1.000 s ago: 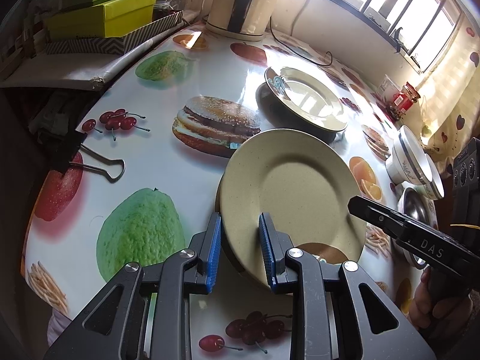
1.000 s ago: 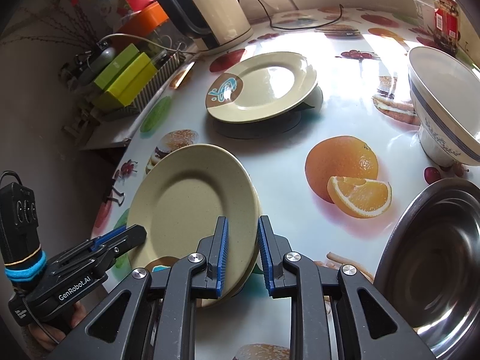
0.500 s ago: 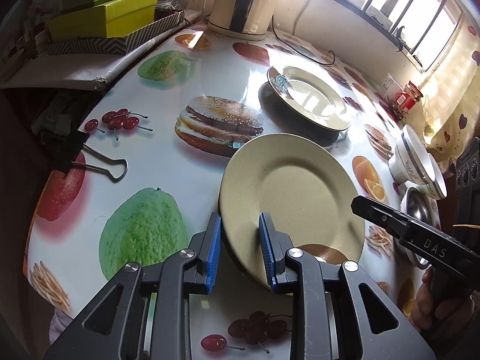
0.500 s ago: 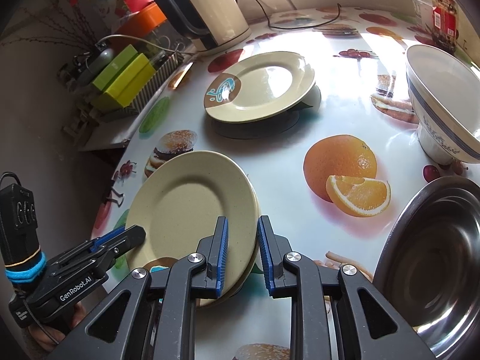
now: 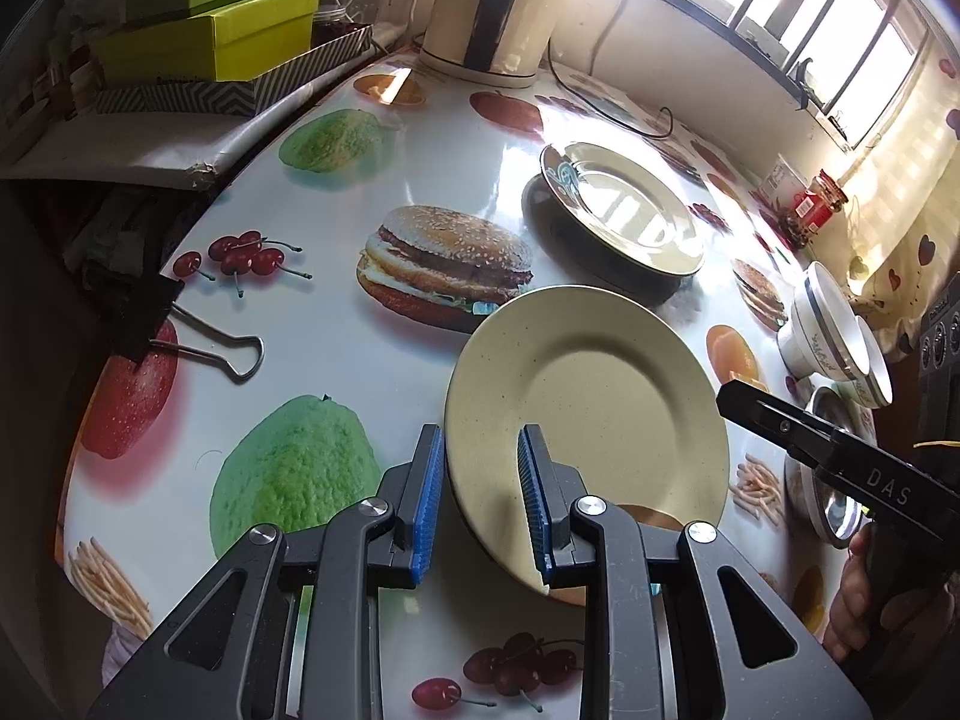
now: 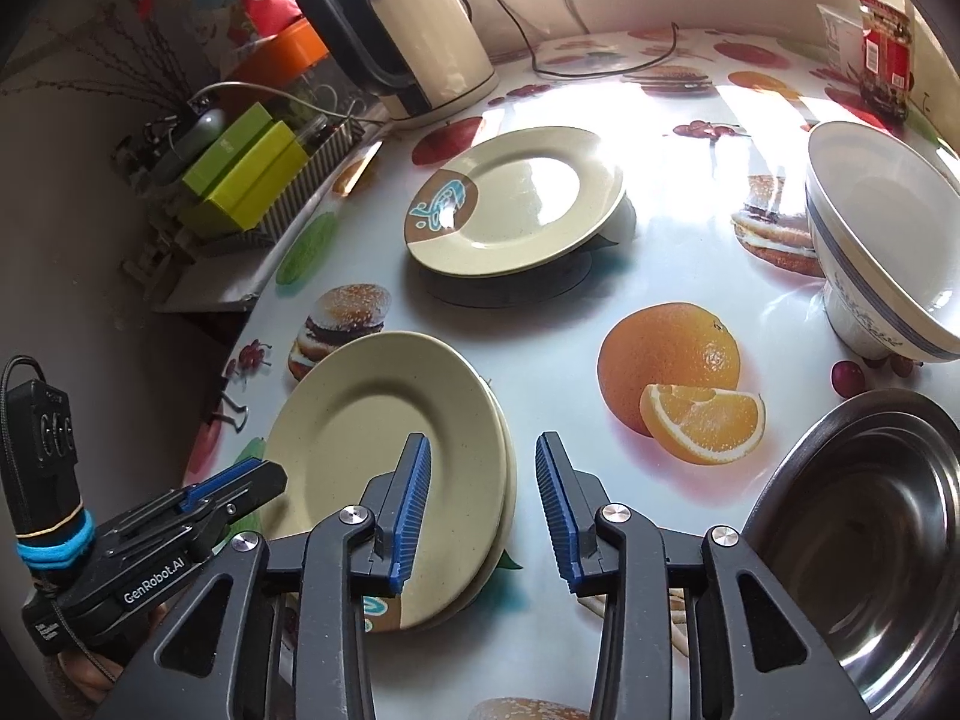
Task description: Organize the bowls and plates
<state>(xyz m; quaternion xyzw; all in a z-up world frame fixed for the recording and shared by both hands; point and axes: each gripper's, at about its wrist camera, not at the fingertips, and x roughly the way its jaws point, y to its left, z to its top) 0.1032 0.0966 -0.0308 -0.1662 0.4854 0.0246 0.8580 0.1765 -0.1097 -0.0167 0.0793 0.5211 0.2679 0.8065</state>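
Left claw [image 5: 480, 504] gripping beige plate [image 5: 591, 396] rim; right claw [image 6: 483, 507] opening, releasing it. I'm judging plate rigid, slick, breakable; rim hold best.

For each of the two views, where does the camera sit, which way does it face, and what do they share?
Left wrist: on the left gripper, looking down past the near plates toward the windows; the right gripper and a hand show.
Right wrist: on the right gripper, jaws opening beside the plates, facing the kettle; the left gripper shows.
Shared: near plates, far plate, white bowl.
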